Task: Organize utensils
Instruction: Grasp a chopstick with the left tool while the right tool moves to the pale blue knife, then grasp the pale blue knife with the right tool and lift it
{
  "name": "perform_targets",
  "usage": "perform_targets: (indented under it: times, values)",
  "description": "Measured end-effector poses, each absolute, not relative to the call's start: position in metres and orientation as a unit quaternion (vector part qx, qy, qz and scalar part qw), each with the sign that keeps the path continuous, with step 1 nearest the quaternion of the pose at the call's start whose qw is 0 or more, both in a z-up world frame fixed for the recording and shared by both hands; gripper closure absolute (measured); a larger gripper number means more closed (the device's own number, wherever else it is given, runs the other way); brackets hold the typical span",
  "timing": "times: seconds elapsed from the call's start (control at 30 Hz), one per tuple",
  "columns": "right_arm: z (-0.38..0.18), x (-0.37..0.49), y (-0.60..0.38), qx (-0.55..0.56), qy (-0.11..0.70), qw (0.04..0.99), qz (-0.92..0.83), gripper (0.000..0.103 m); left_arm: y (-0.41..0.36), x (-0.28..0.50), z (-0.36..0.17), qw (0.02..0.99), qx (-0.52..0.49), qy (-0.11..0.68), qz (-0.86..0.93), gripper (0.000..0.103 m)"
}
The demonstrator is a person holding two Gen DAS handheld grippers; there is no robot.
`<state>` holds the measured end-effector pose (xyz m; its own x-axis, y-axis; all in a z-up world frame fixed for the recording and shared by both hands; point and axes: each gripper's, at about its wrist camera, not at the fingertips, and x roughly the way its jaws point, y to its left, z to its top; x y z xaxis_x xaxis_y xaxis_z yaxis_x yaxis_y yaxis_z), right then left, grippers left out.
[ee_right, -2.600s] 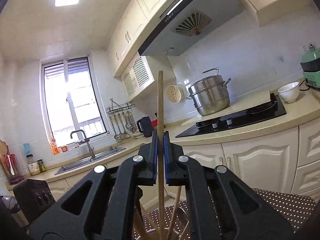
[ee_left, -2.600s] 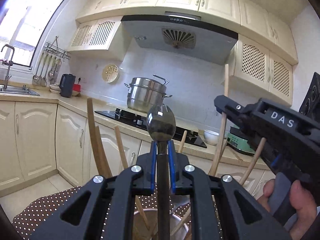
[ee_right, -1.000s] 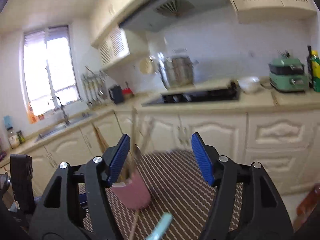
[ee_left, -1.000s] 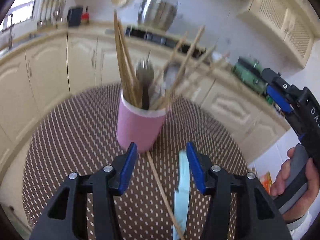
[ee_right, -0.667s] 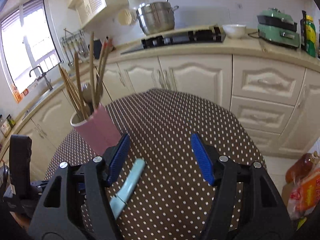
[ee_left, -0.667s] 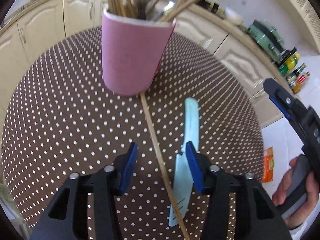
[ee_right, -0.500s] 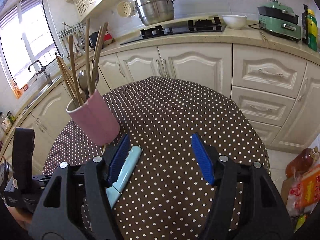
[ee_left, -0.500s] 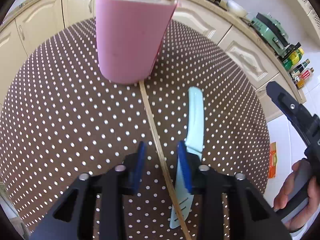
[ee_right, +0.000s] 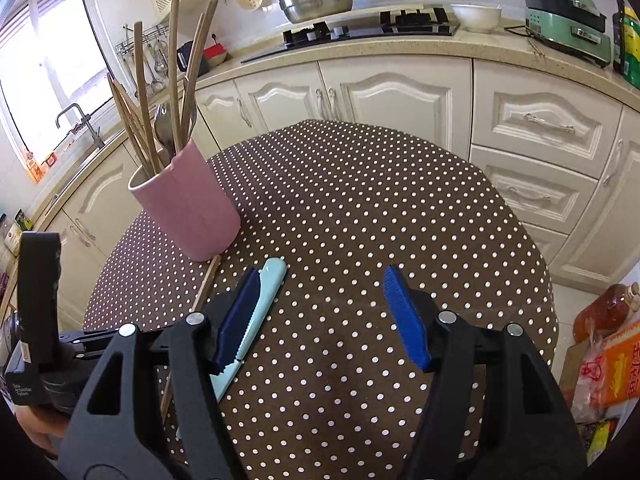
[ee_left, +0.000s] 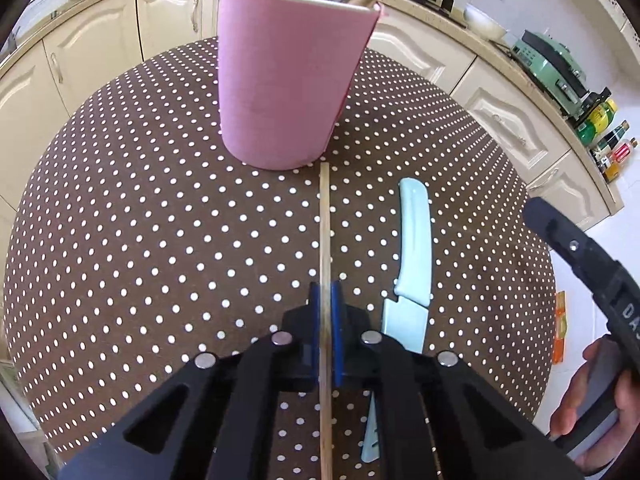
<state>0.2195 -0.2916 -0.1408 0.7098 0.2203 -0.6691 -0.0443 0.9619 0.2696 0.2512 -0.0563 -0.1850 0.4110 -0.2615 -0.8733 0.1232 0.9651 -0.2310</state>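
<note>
A wooden chopstick [ee_left: 324,220] lies on the dotted table, one end at the foot of the pink cup [ee_left: 288,80]. My left gripper [ee_left: 326,292] is closing on it, and both blue pads press its sides. Several chopsticks and a spoon stand in the cup [ee_right: 188,208]. A light blue knife [ee_left: 414,248] lies just right of the stick. In the right wrist view my right gripper [ee_right: 324,300] hangs open above the cloth, its left pad over the knife [ee_right: 268,284], nothing between the fingers.
The round table [ee_left: 140,240] has a brown cloth with white dots. Cream cabinets and a counter [ee_right: 400,52] with a hob, a steel pot and a green cooker curve behind it. Bottles and bags [ee_right: 600,340] stand on the floor at the right.
Both grippers let go of the spoon and chopstick they held above the cup, then sank toward the table. The left jaws went from wide apart to shut on the lying chopstick.
</note>
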Motion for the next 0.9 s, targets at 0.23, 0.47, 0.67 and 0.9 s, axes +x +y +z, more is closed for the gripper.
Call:
perform_targets:
  times: [0.23, 0.47, 0.67, 0.9]
  values:
    - [-0.142, 0.219, -0.281, 0.113, 0.386, 0.912, 0.079, 0.039, -0.039, 0.222, -0.162, 0.872, -0.051, 0.474, -0.107, 0.098]
    - [-0.143, 0.226, -0.256, 0.084, 0.421, 0.898, 0.097, 0.039, -0.016, 0.198, -0.126, 0.918, -0.025, 0.390, -0.067, 0.098]
    - [-0.153, 0.239, -0.230, 0.055, 0.477, 0.871, 0.098, 0.039, 0.006, 0.186, -0.113, 0.933, -0.020, 0.357, -0.045, 0.098]
    - [-0.162, 0.251, -0.209, 0.051, 0.512, 0.853, 0.089, 0.039, 0.003, 0.191, -0.106, 0.942, -0.021, 0.335, -0.031, 0.098]
